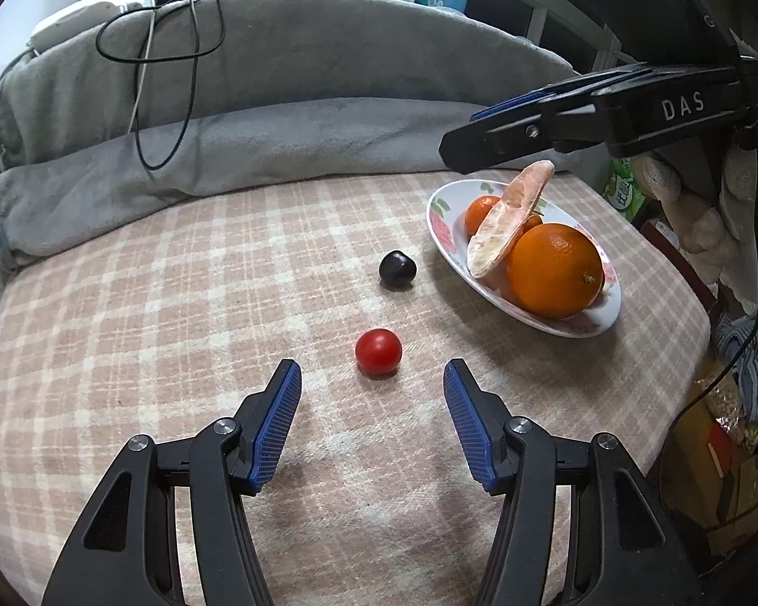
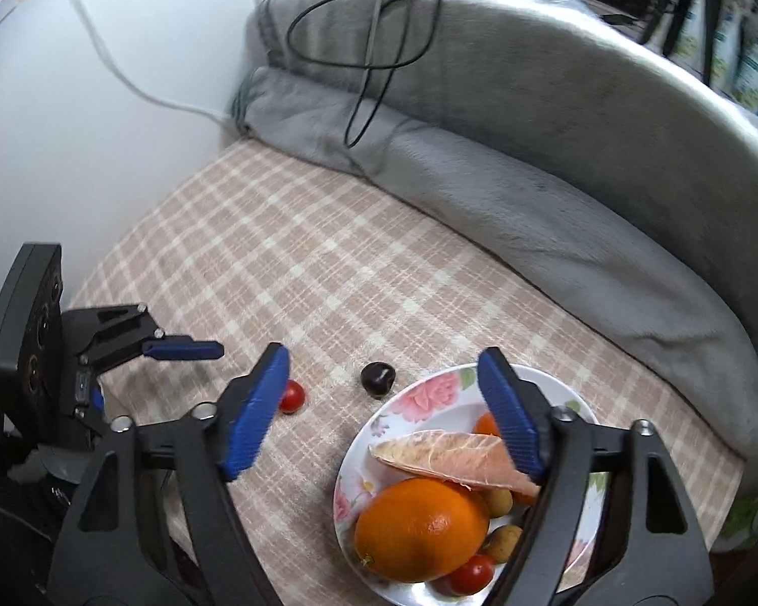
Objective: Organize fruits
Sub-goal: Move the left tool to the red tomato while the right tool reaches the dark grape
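Nearby, glossy, seemingly smooth red tomato (image 1: 378, 352)

Red tomato (image 1: 378, 352), dark plum (image 1: 397, 269), floral plate (image 1: 442, 212), pink-checked cloth (image 1: 177, 303).

Right gripper (image 2: 384, 391), fingers apart, above plate (image 2: 424, 394).

A bed (image 1: 177, 303) covered in pink-and-cream plaid fills the middle of the left wrist view. Directly on it lie a red cherry tomato (image 1: 378, 352) at lower centre, a dark plum (image 1: 397, 269) just above it, and a floral plate (image 1: 570, 325) of fruit at centre right. A folded grey blanket (image 1: 278, 141) spans the upper frame.
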Demonstrator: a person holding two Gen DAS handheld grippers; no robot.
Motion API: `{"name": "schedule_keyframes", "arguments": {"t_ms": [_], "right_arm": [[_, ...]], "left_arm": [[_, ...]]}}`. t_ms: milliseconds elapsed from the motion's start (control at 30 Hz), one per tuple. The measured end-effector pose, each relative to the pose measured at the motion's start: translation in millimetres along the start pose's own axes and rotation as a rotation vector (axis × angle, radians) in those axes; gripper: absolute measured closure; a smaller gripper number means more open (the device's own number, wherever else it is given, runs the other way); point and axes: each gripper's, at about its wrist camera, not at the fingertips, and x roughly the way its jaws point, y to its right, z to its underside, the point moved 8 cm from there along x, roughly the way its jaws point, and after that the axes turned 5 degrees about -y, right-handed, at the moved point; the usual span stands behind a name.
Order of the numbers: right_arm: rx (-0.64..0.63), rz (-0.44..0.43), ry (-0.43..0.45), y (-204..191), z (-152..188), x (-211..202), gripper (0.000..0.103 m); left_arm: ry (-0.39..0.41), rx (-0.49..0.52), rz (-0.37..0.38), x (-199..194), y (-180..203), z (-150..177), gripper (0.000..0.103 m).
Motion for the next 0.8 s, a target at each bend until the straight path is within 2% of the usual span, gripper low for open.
{"name": "schedule_keyframes", "arguments": {"t_ms": [267, 433, 567, 800], "right_arm": [[-0.109, -0.007, -0.091, -7.4, 2.3, 17.4, 0.049], [-0.126, -0.016, -0.136, -8.2, 0.7, 27.5, 0.049], [-0.112, -0.04, -0.177, -10.1, 0.6, 37.5, 0.058], [-0.141, -0.035, -0.244, -14.6, 1.3, 52.5, 0.059]], "left_arm": [[-0.006, -0.009, 0.006, 4.2, -0.1, -0.5, 0.048], [-0.01, -0.015, 0.011, 8.8, -0.5, -1.4, 0.052], [-0.017, -0.019, 0.018, 13.5, -0.9, -1.8, 0.054], [-0.028, -0.018, 0.031, 22.0, -2.1, -2.6, 0.061]]}}
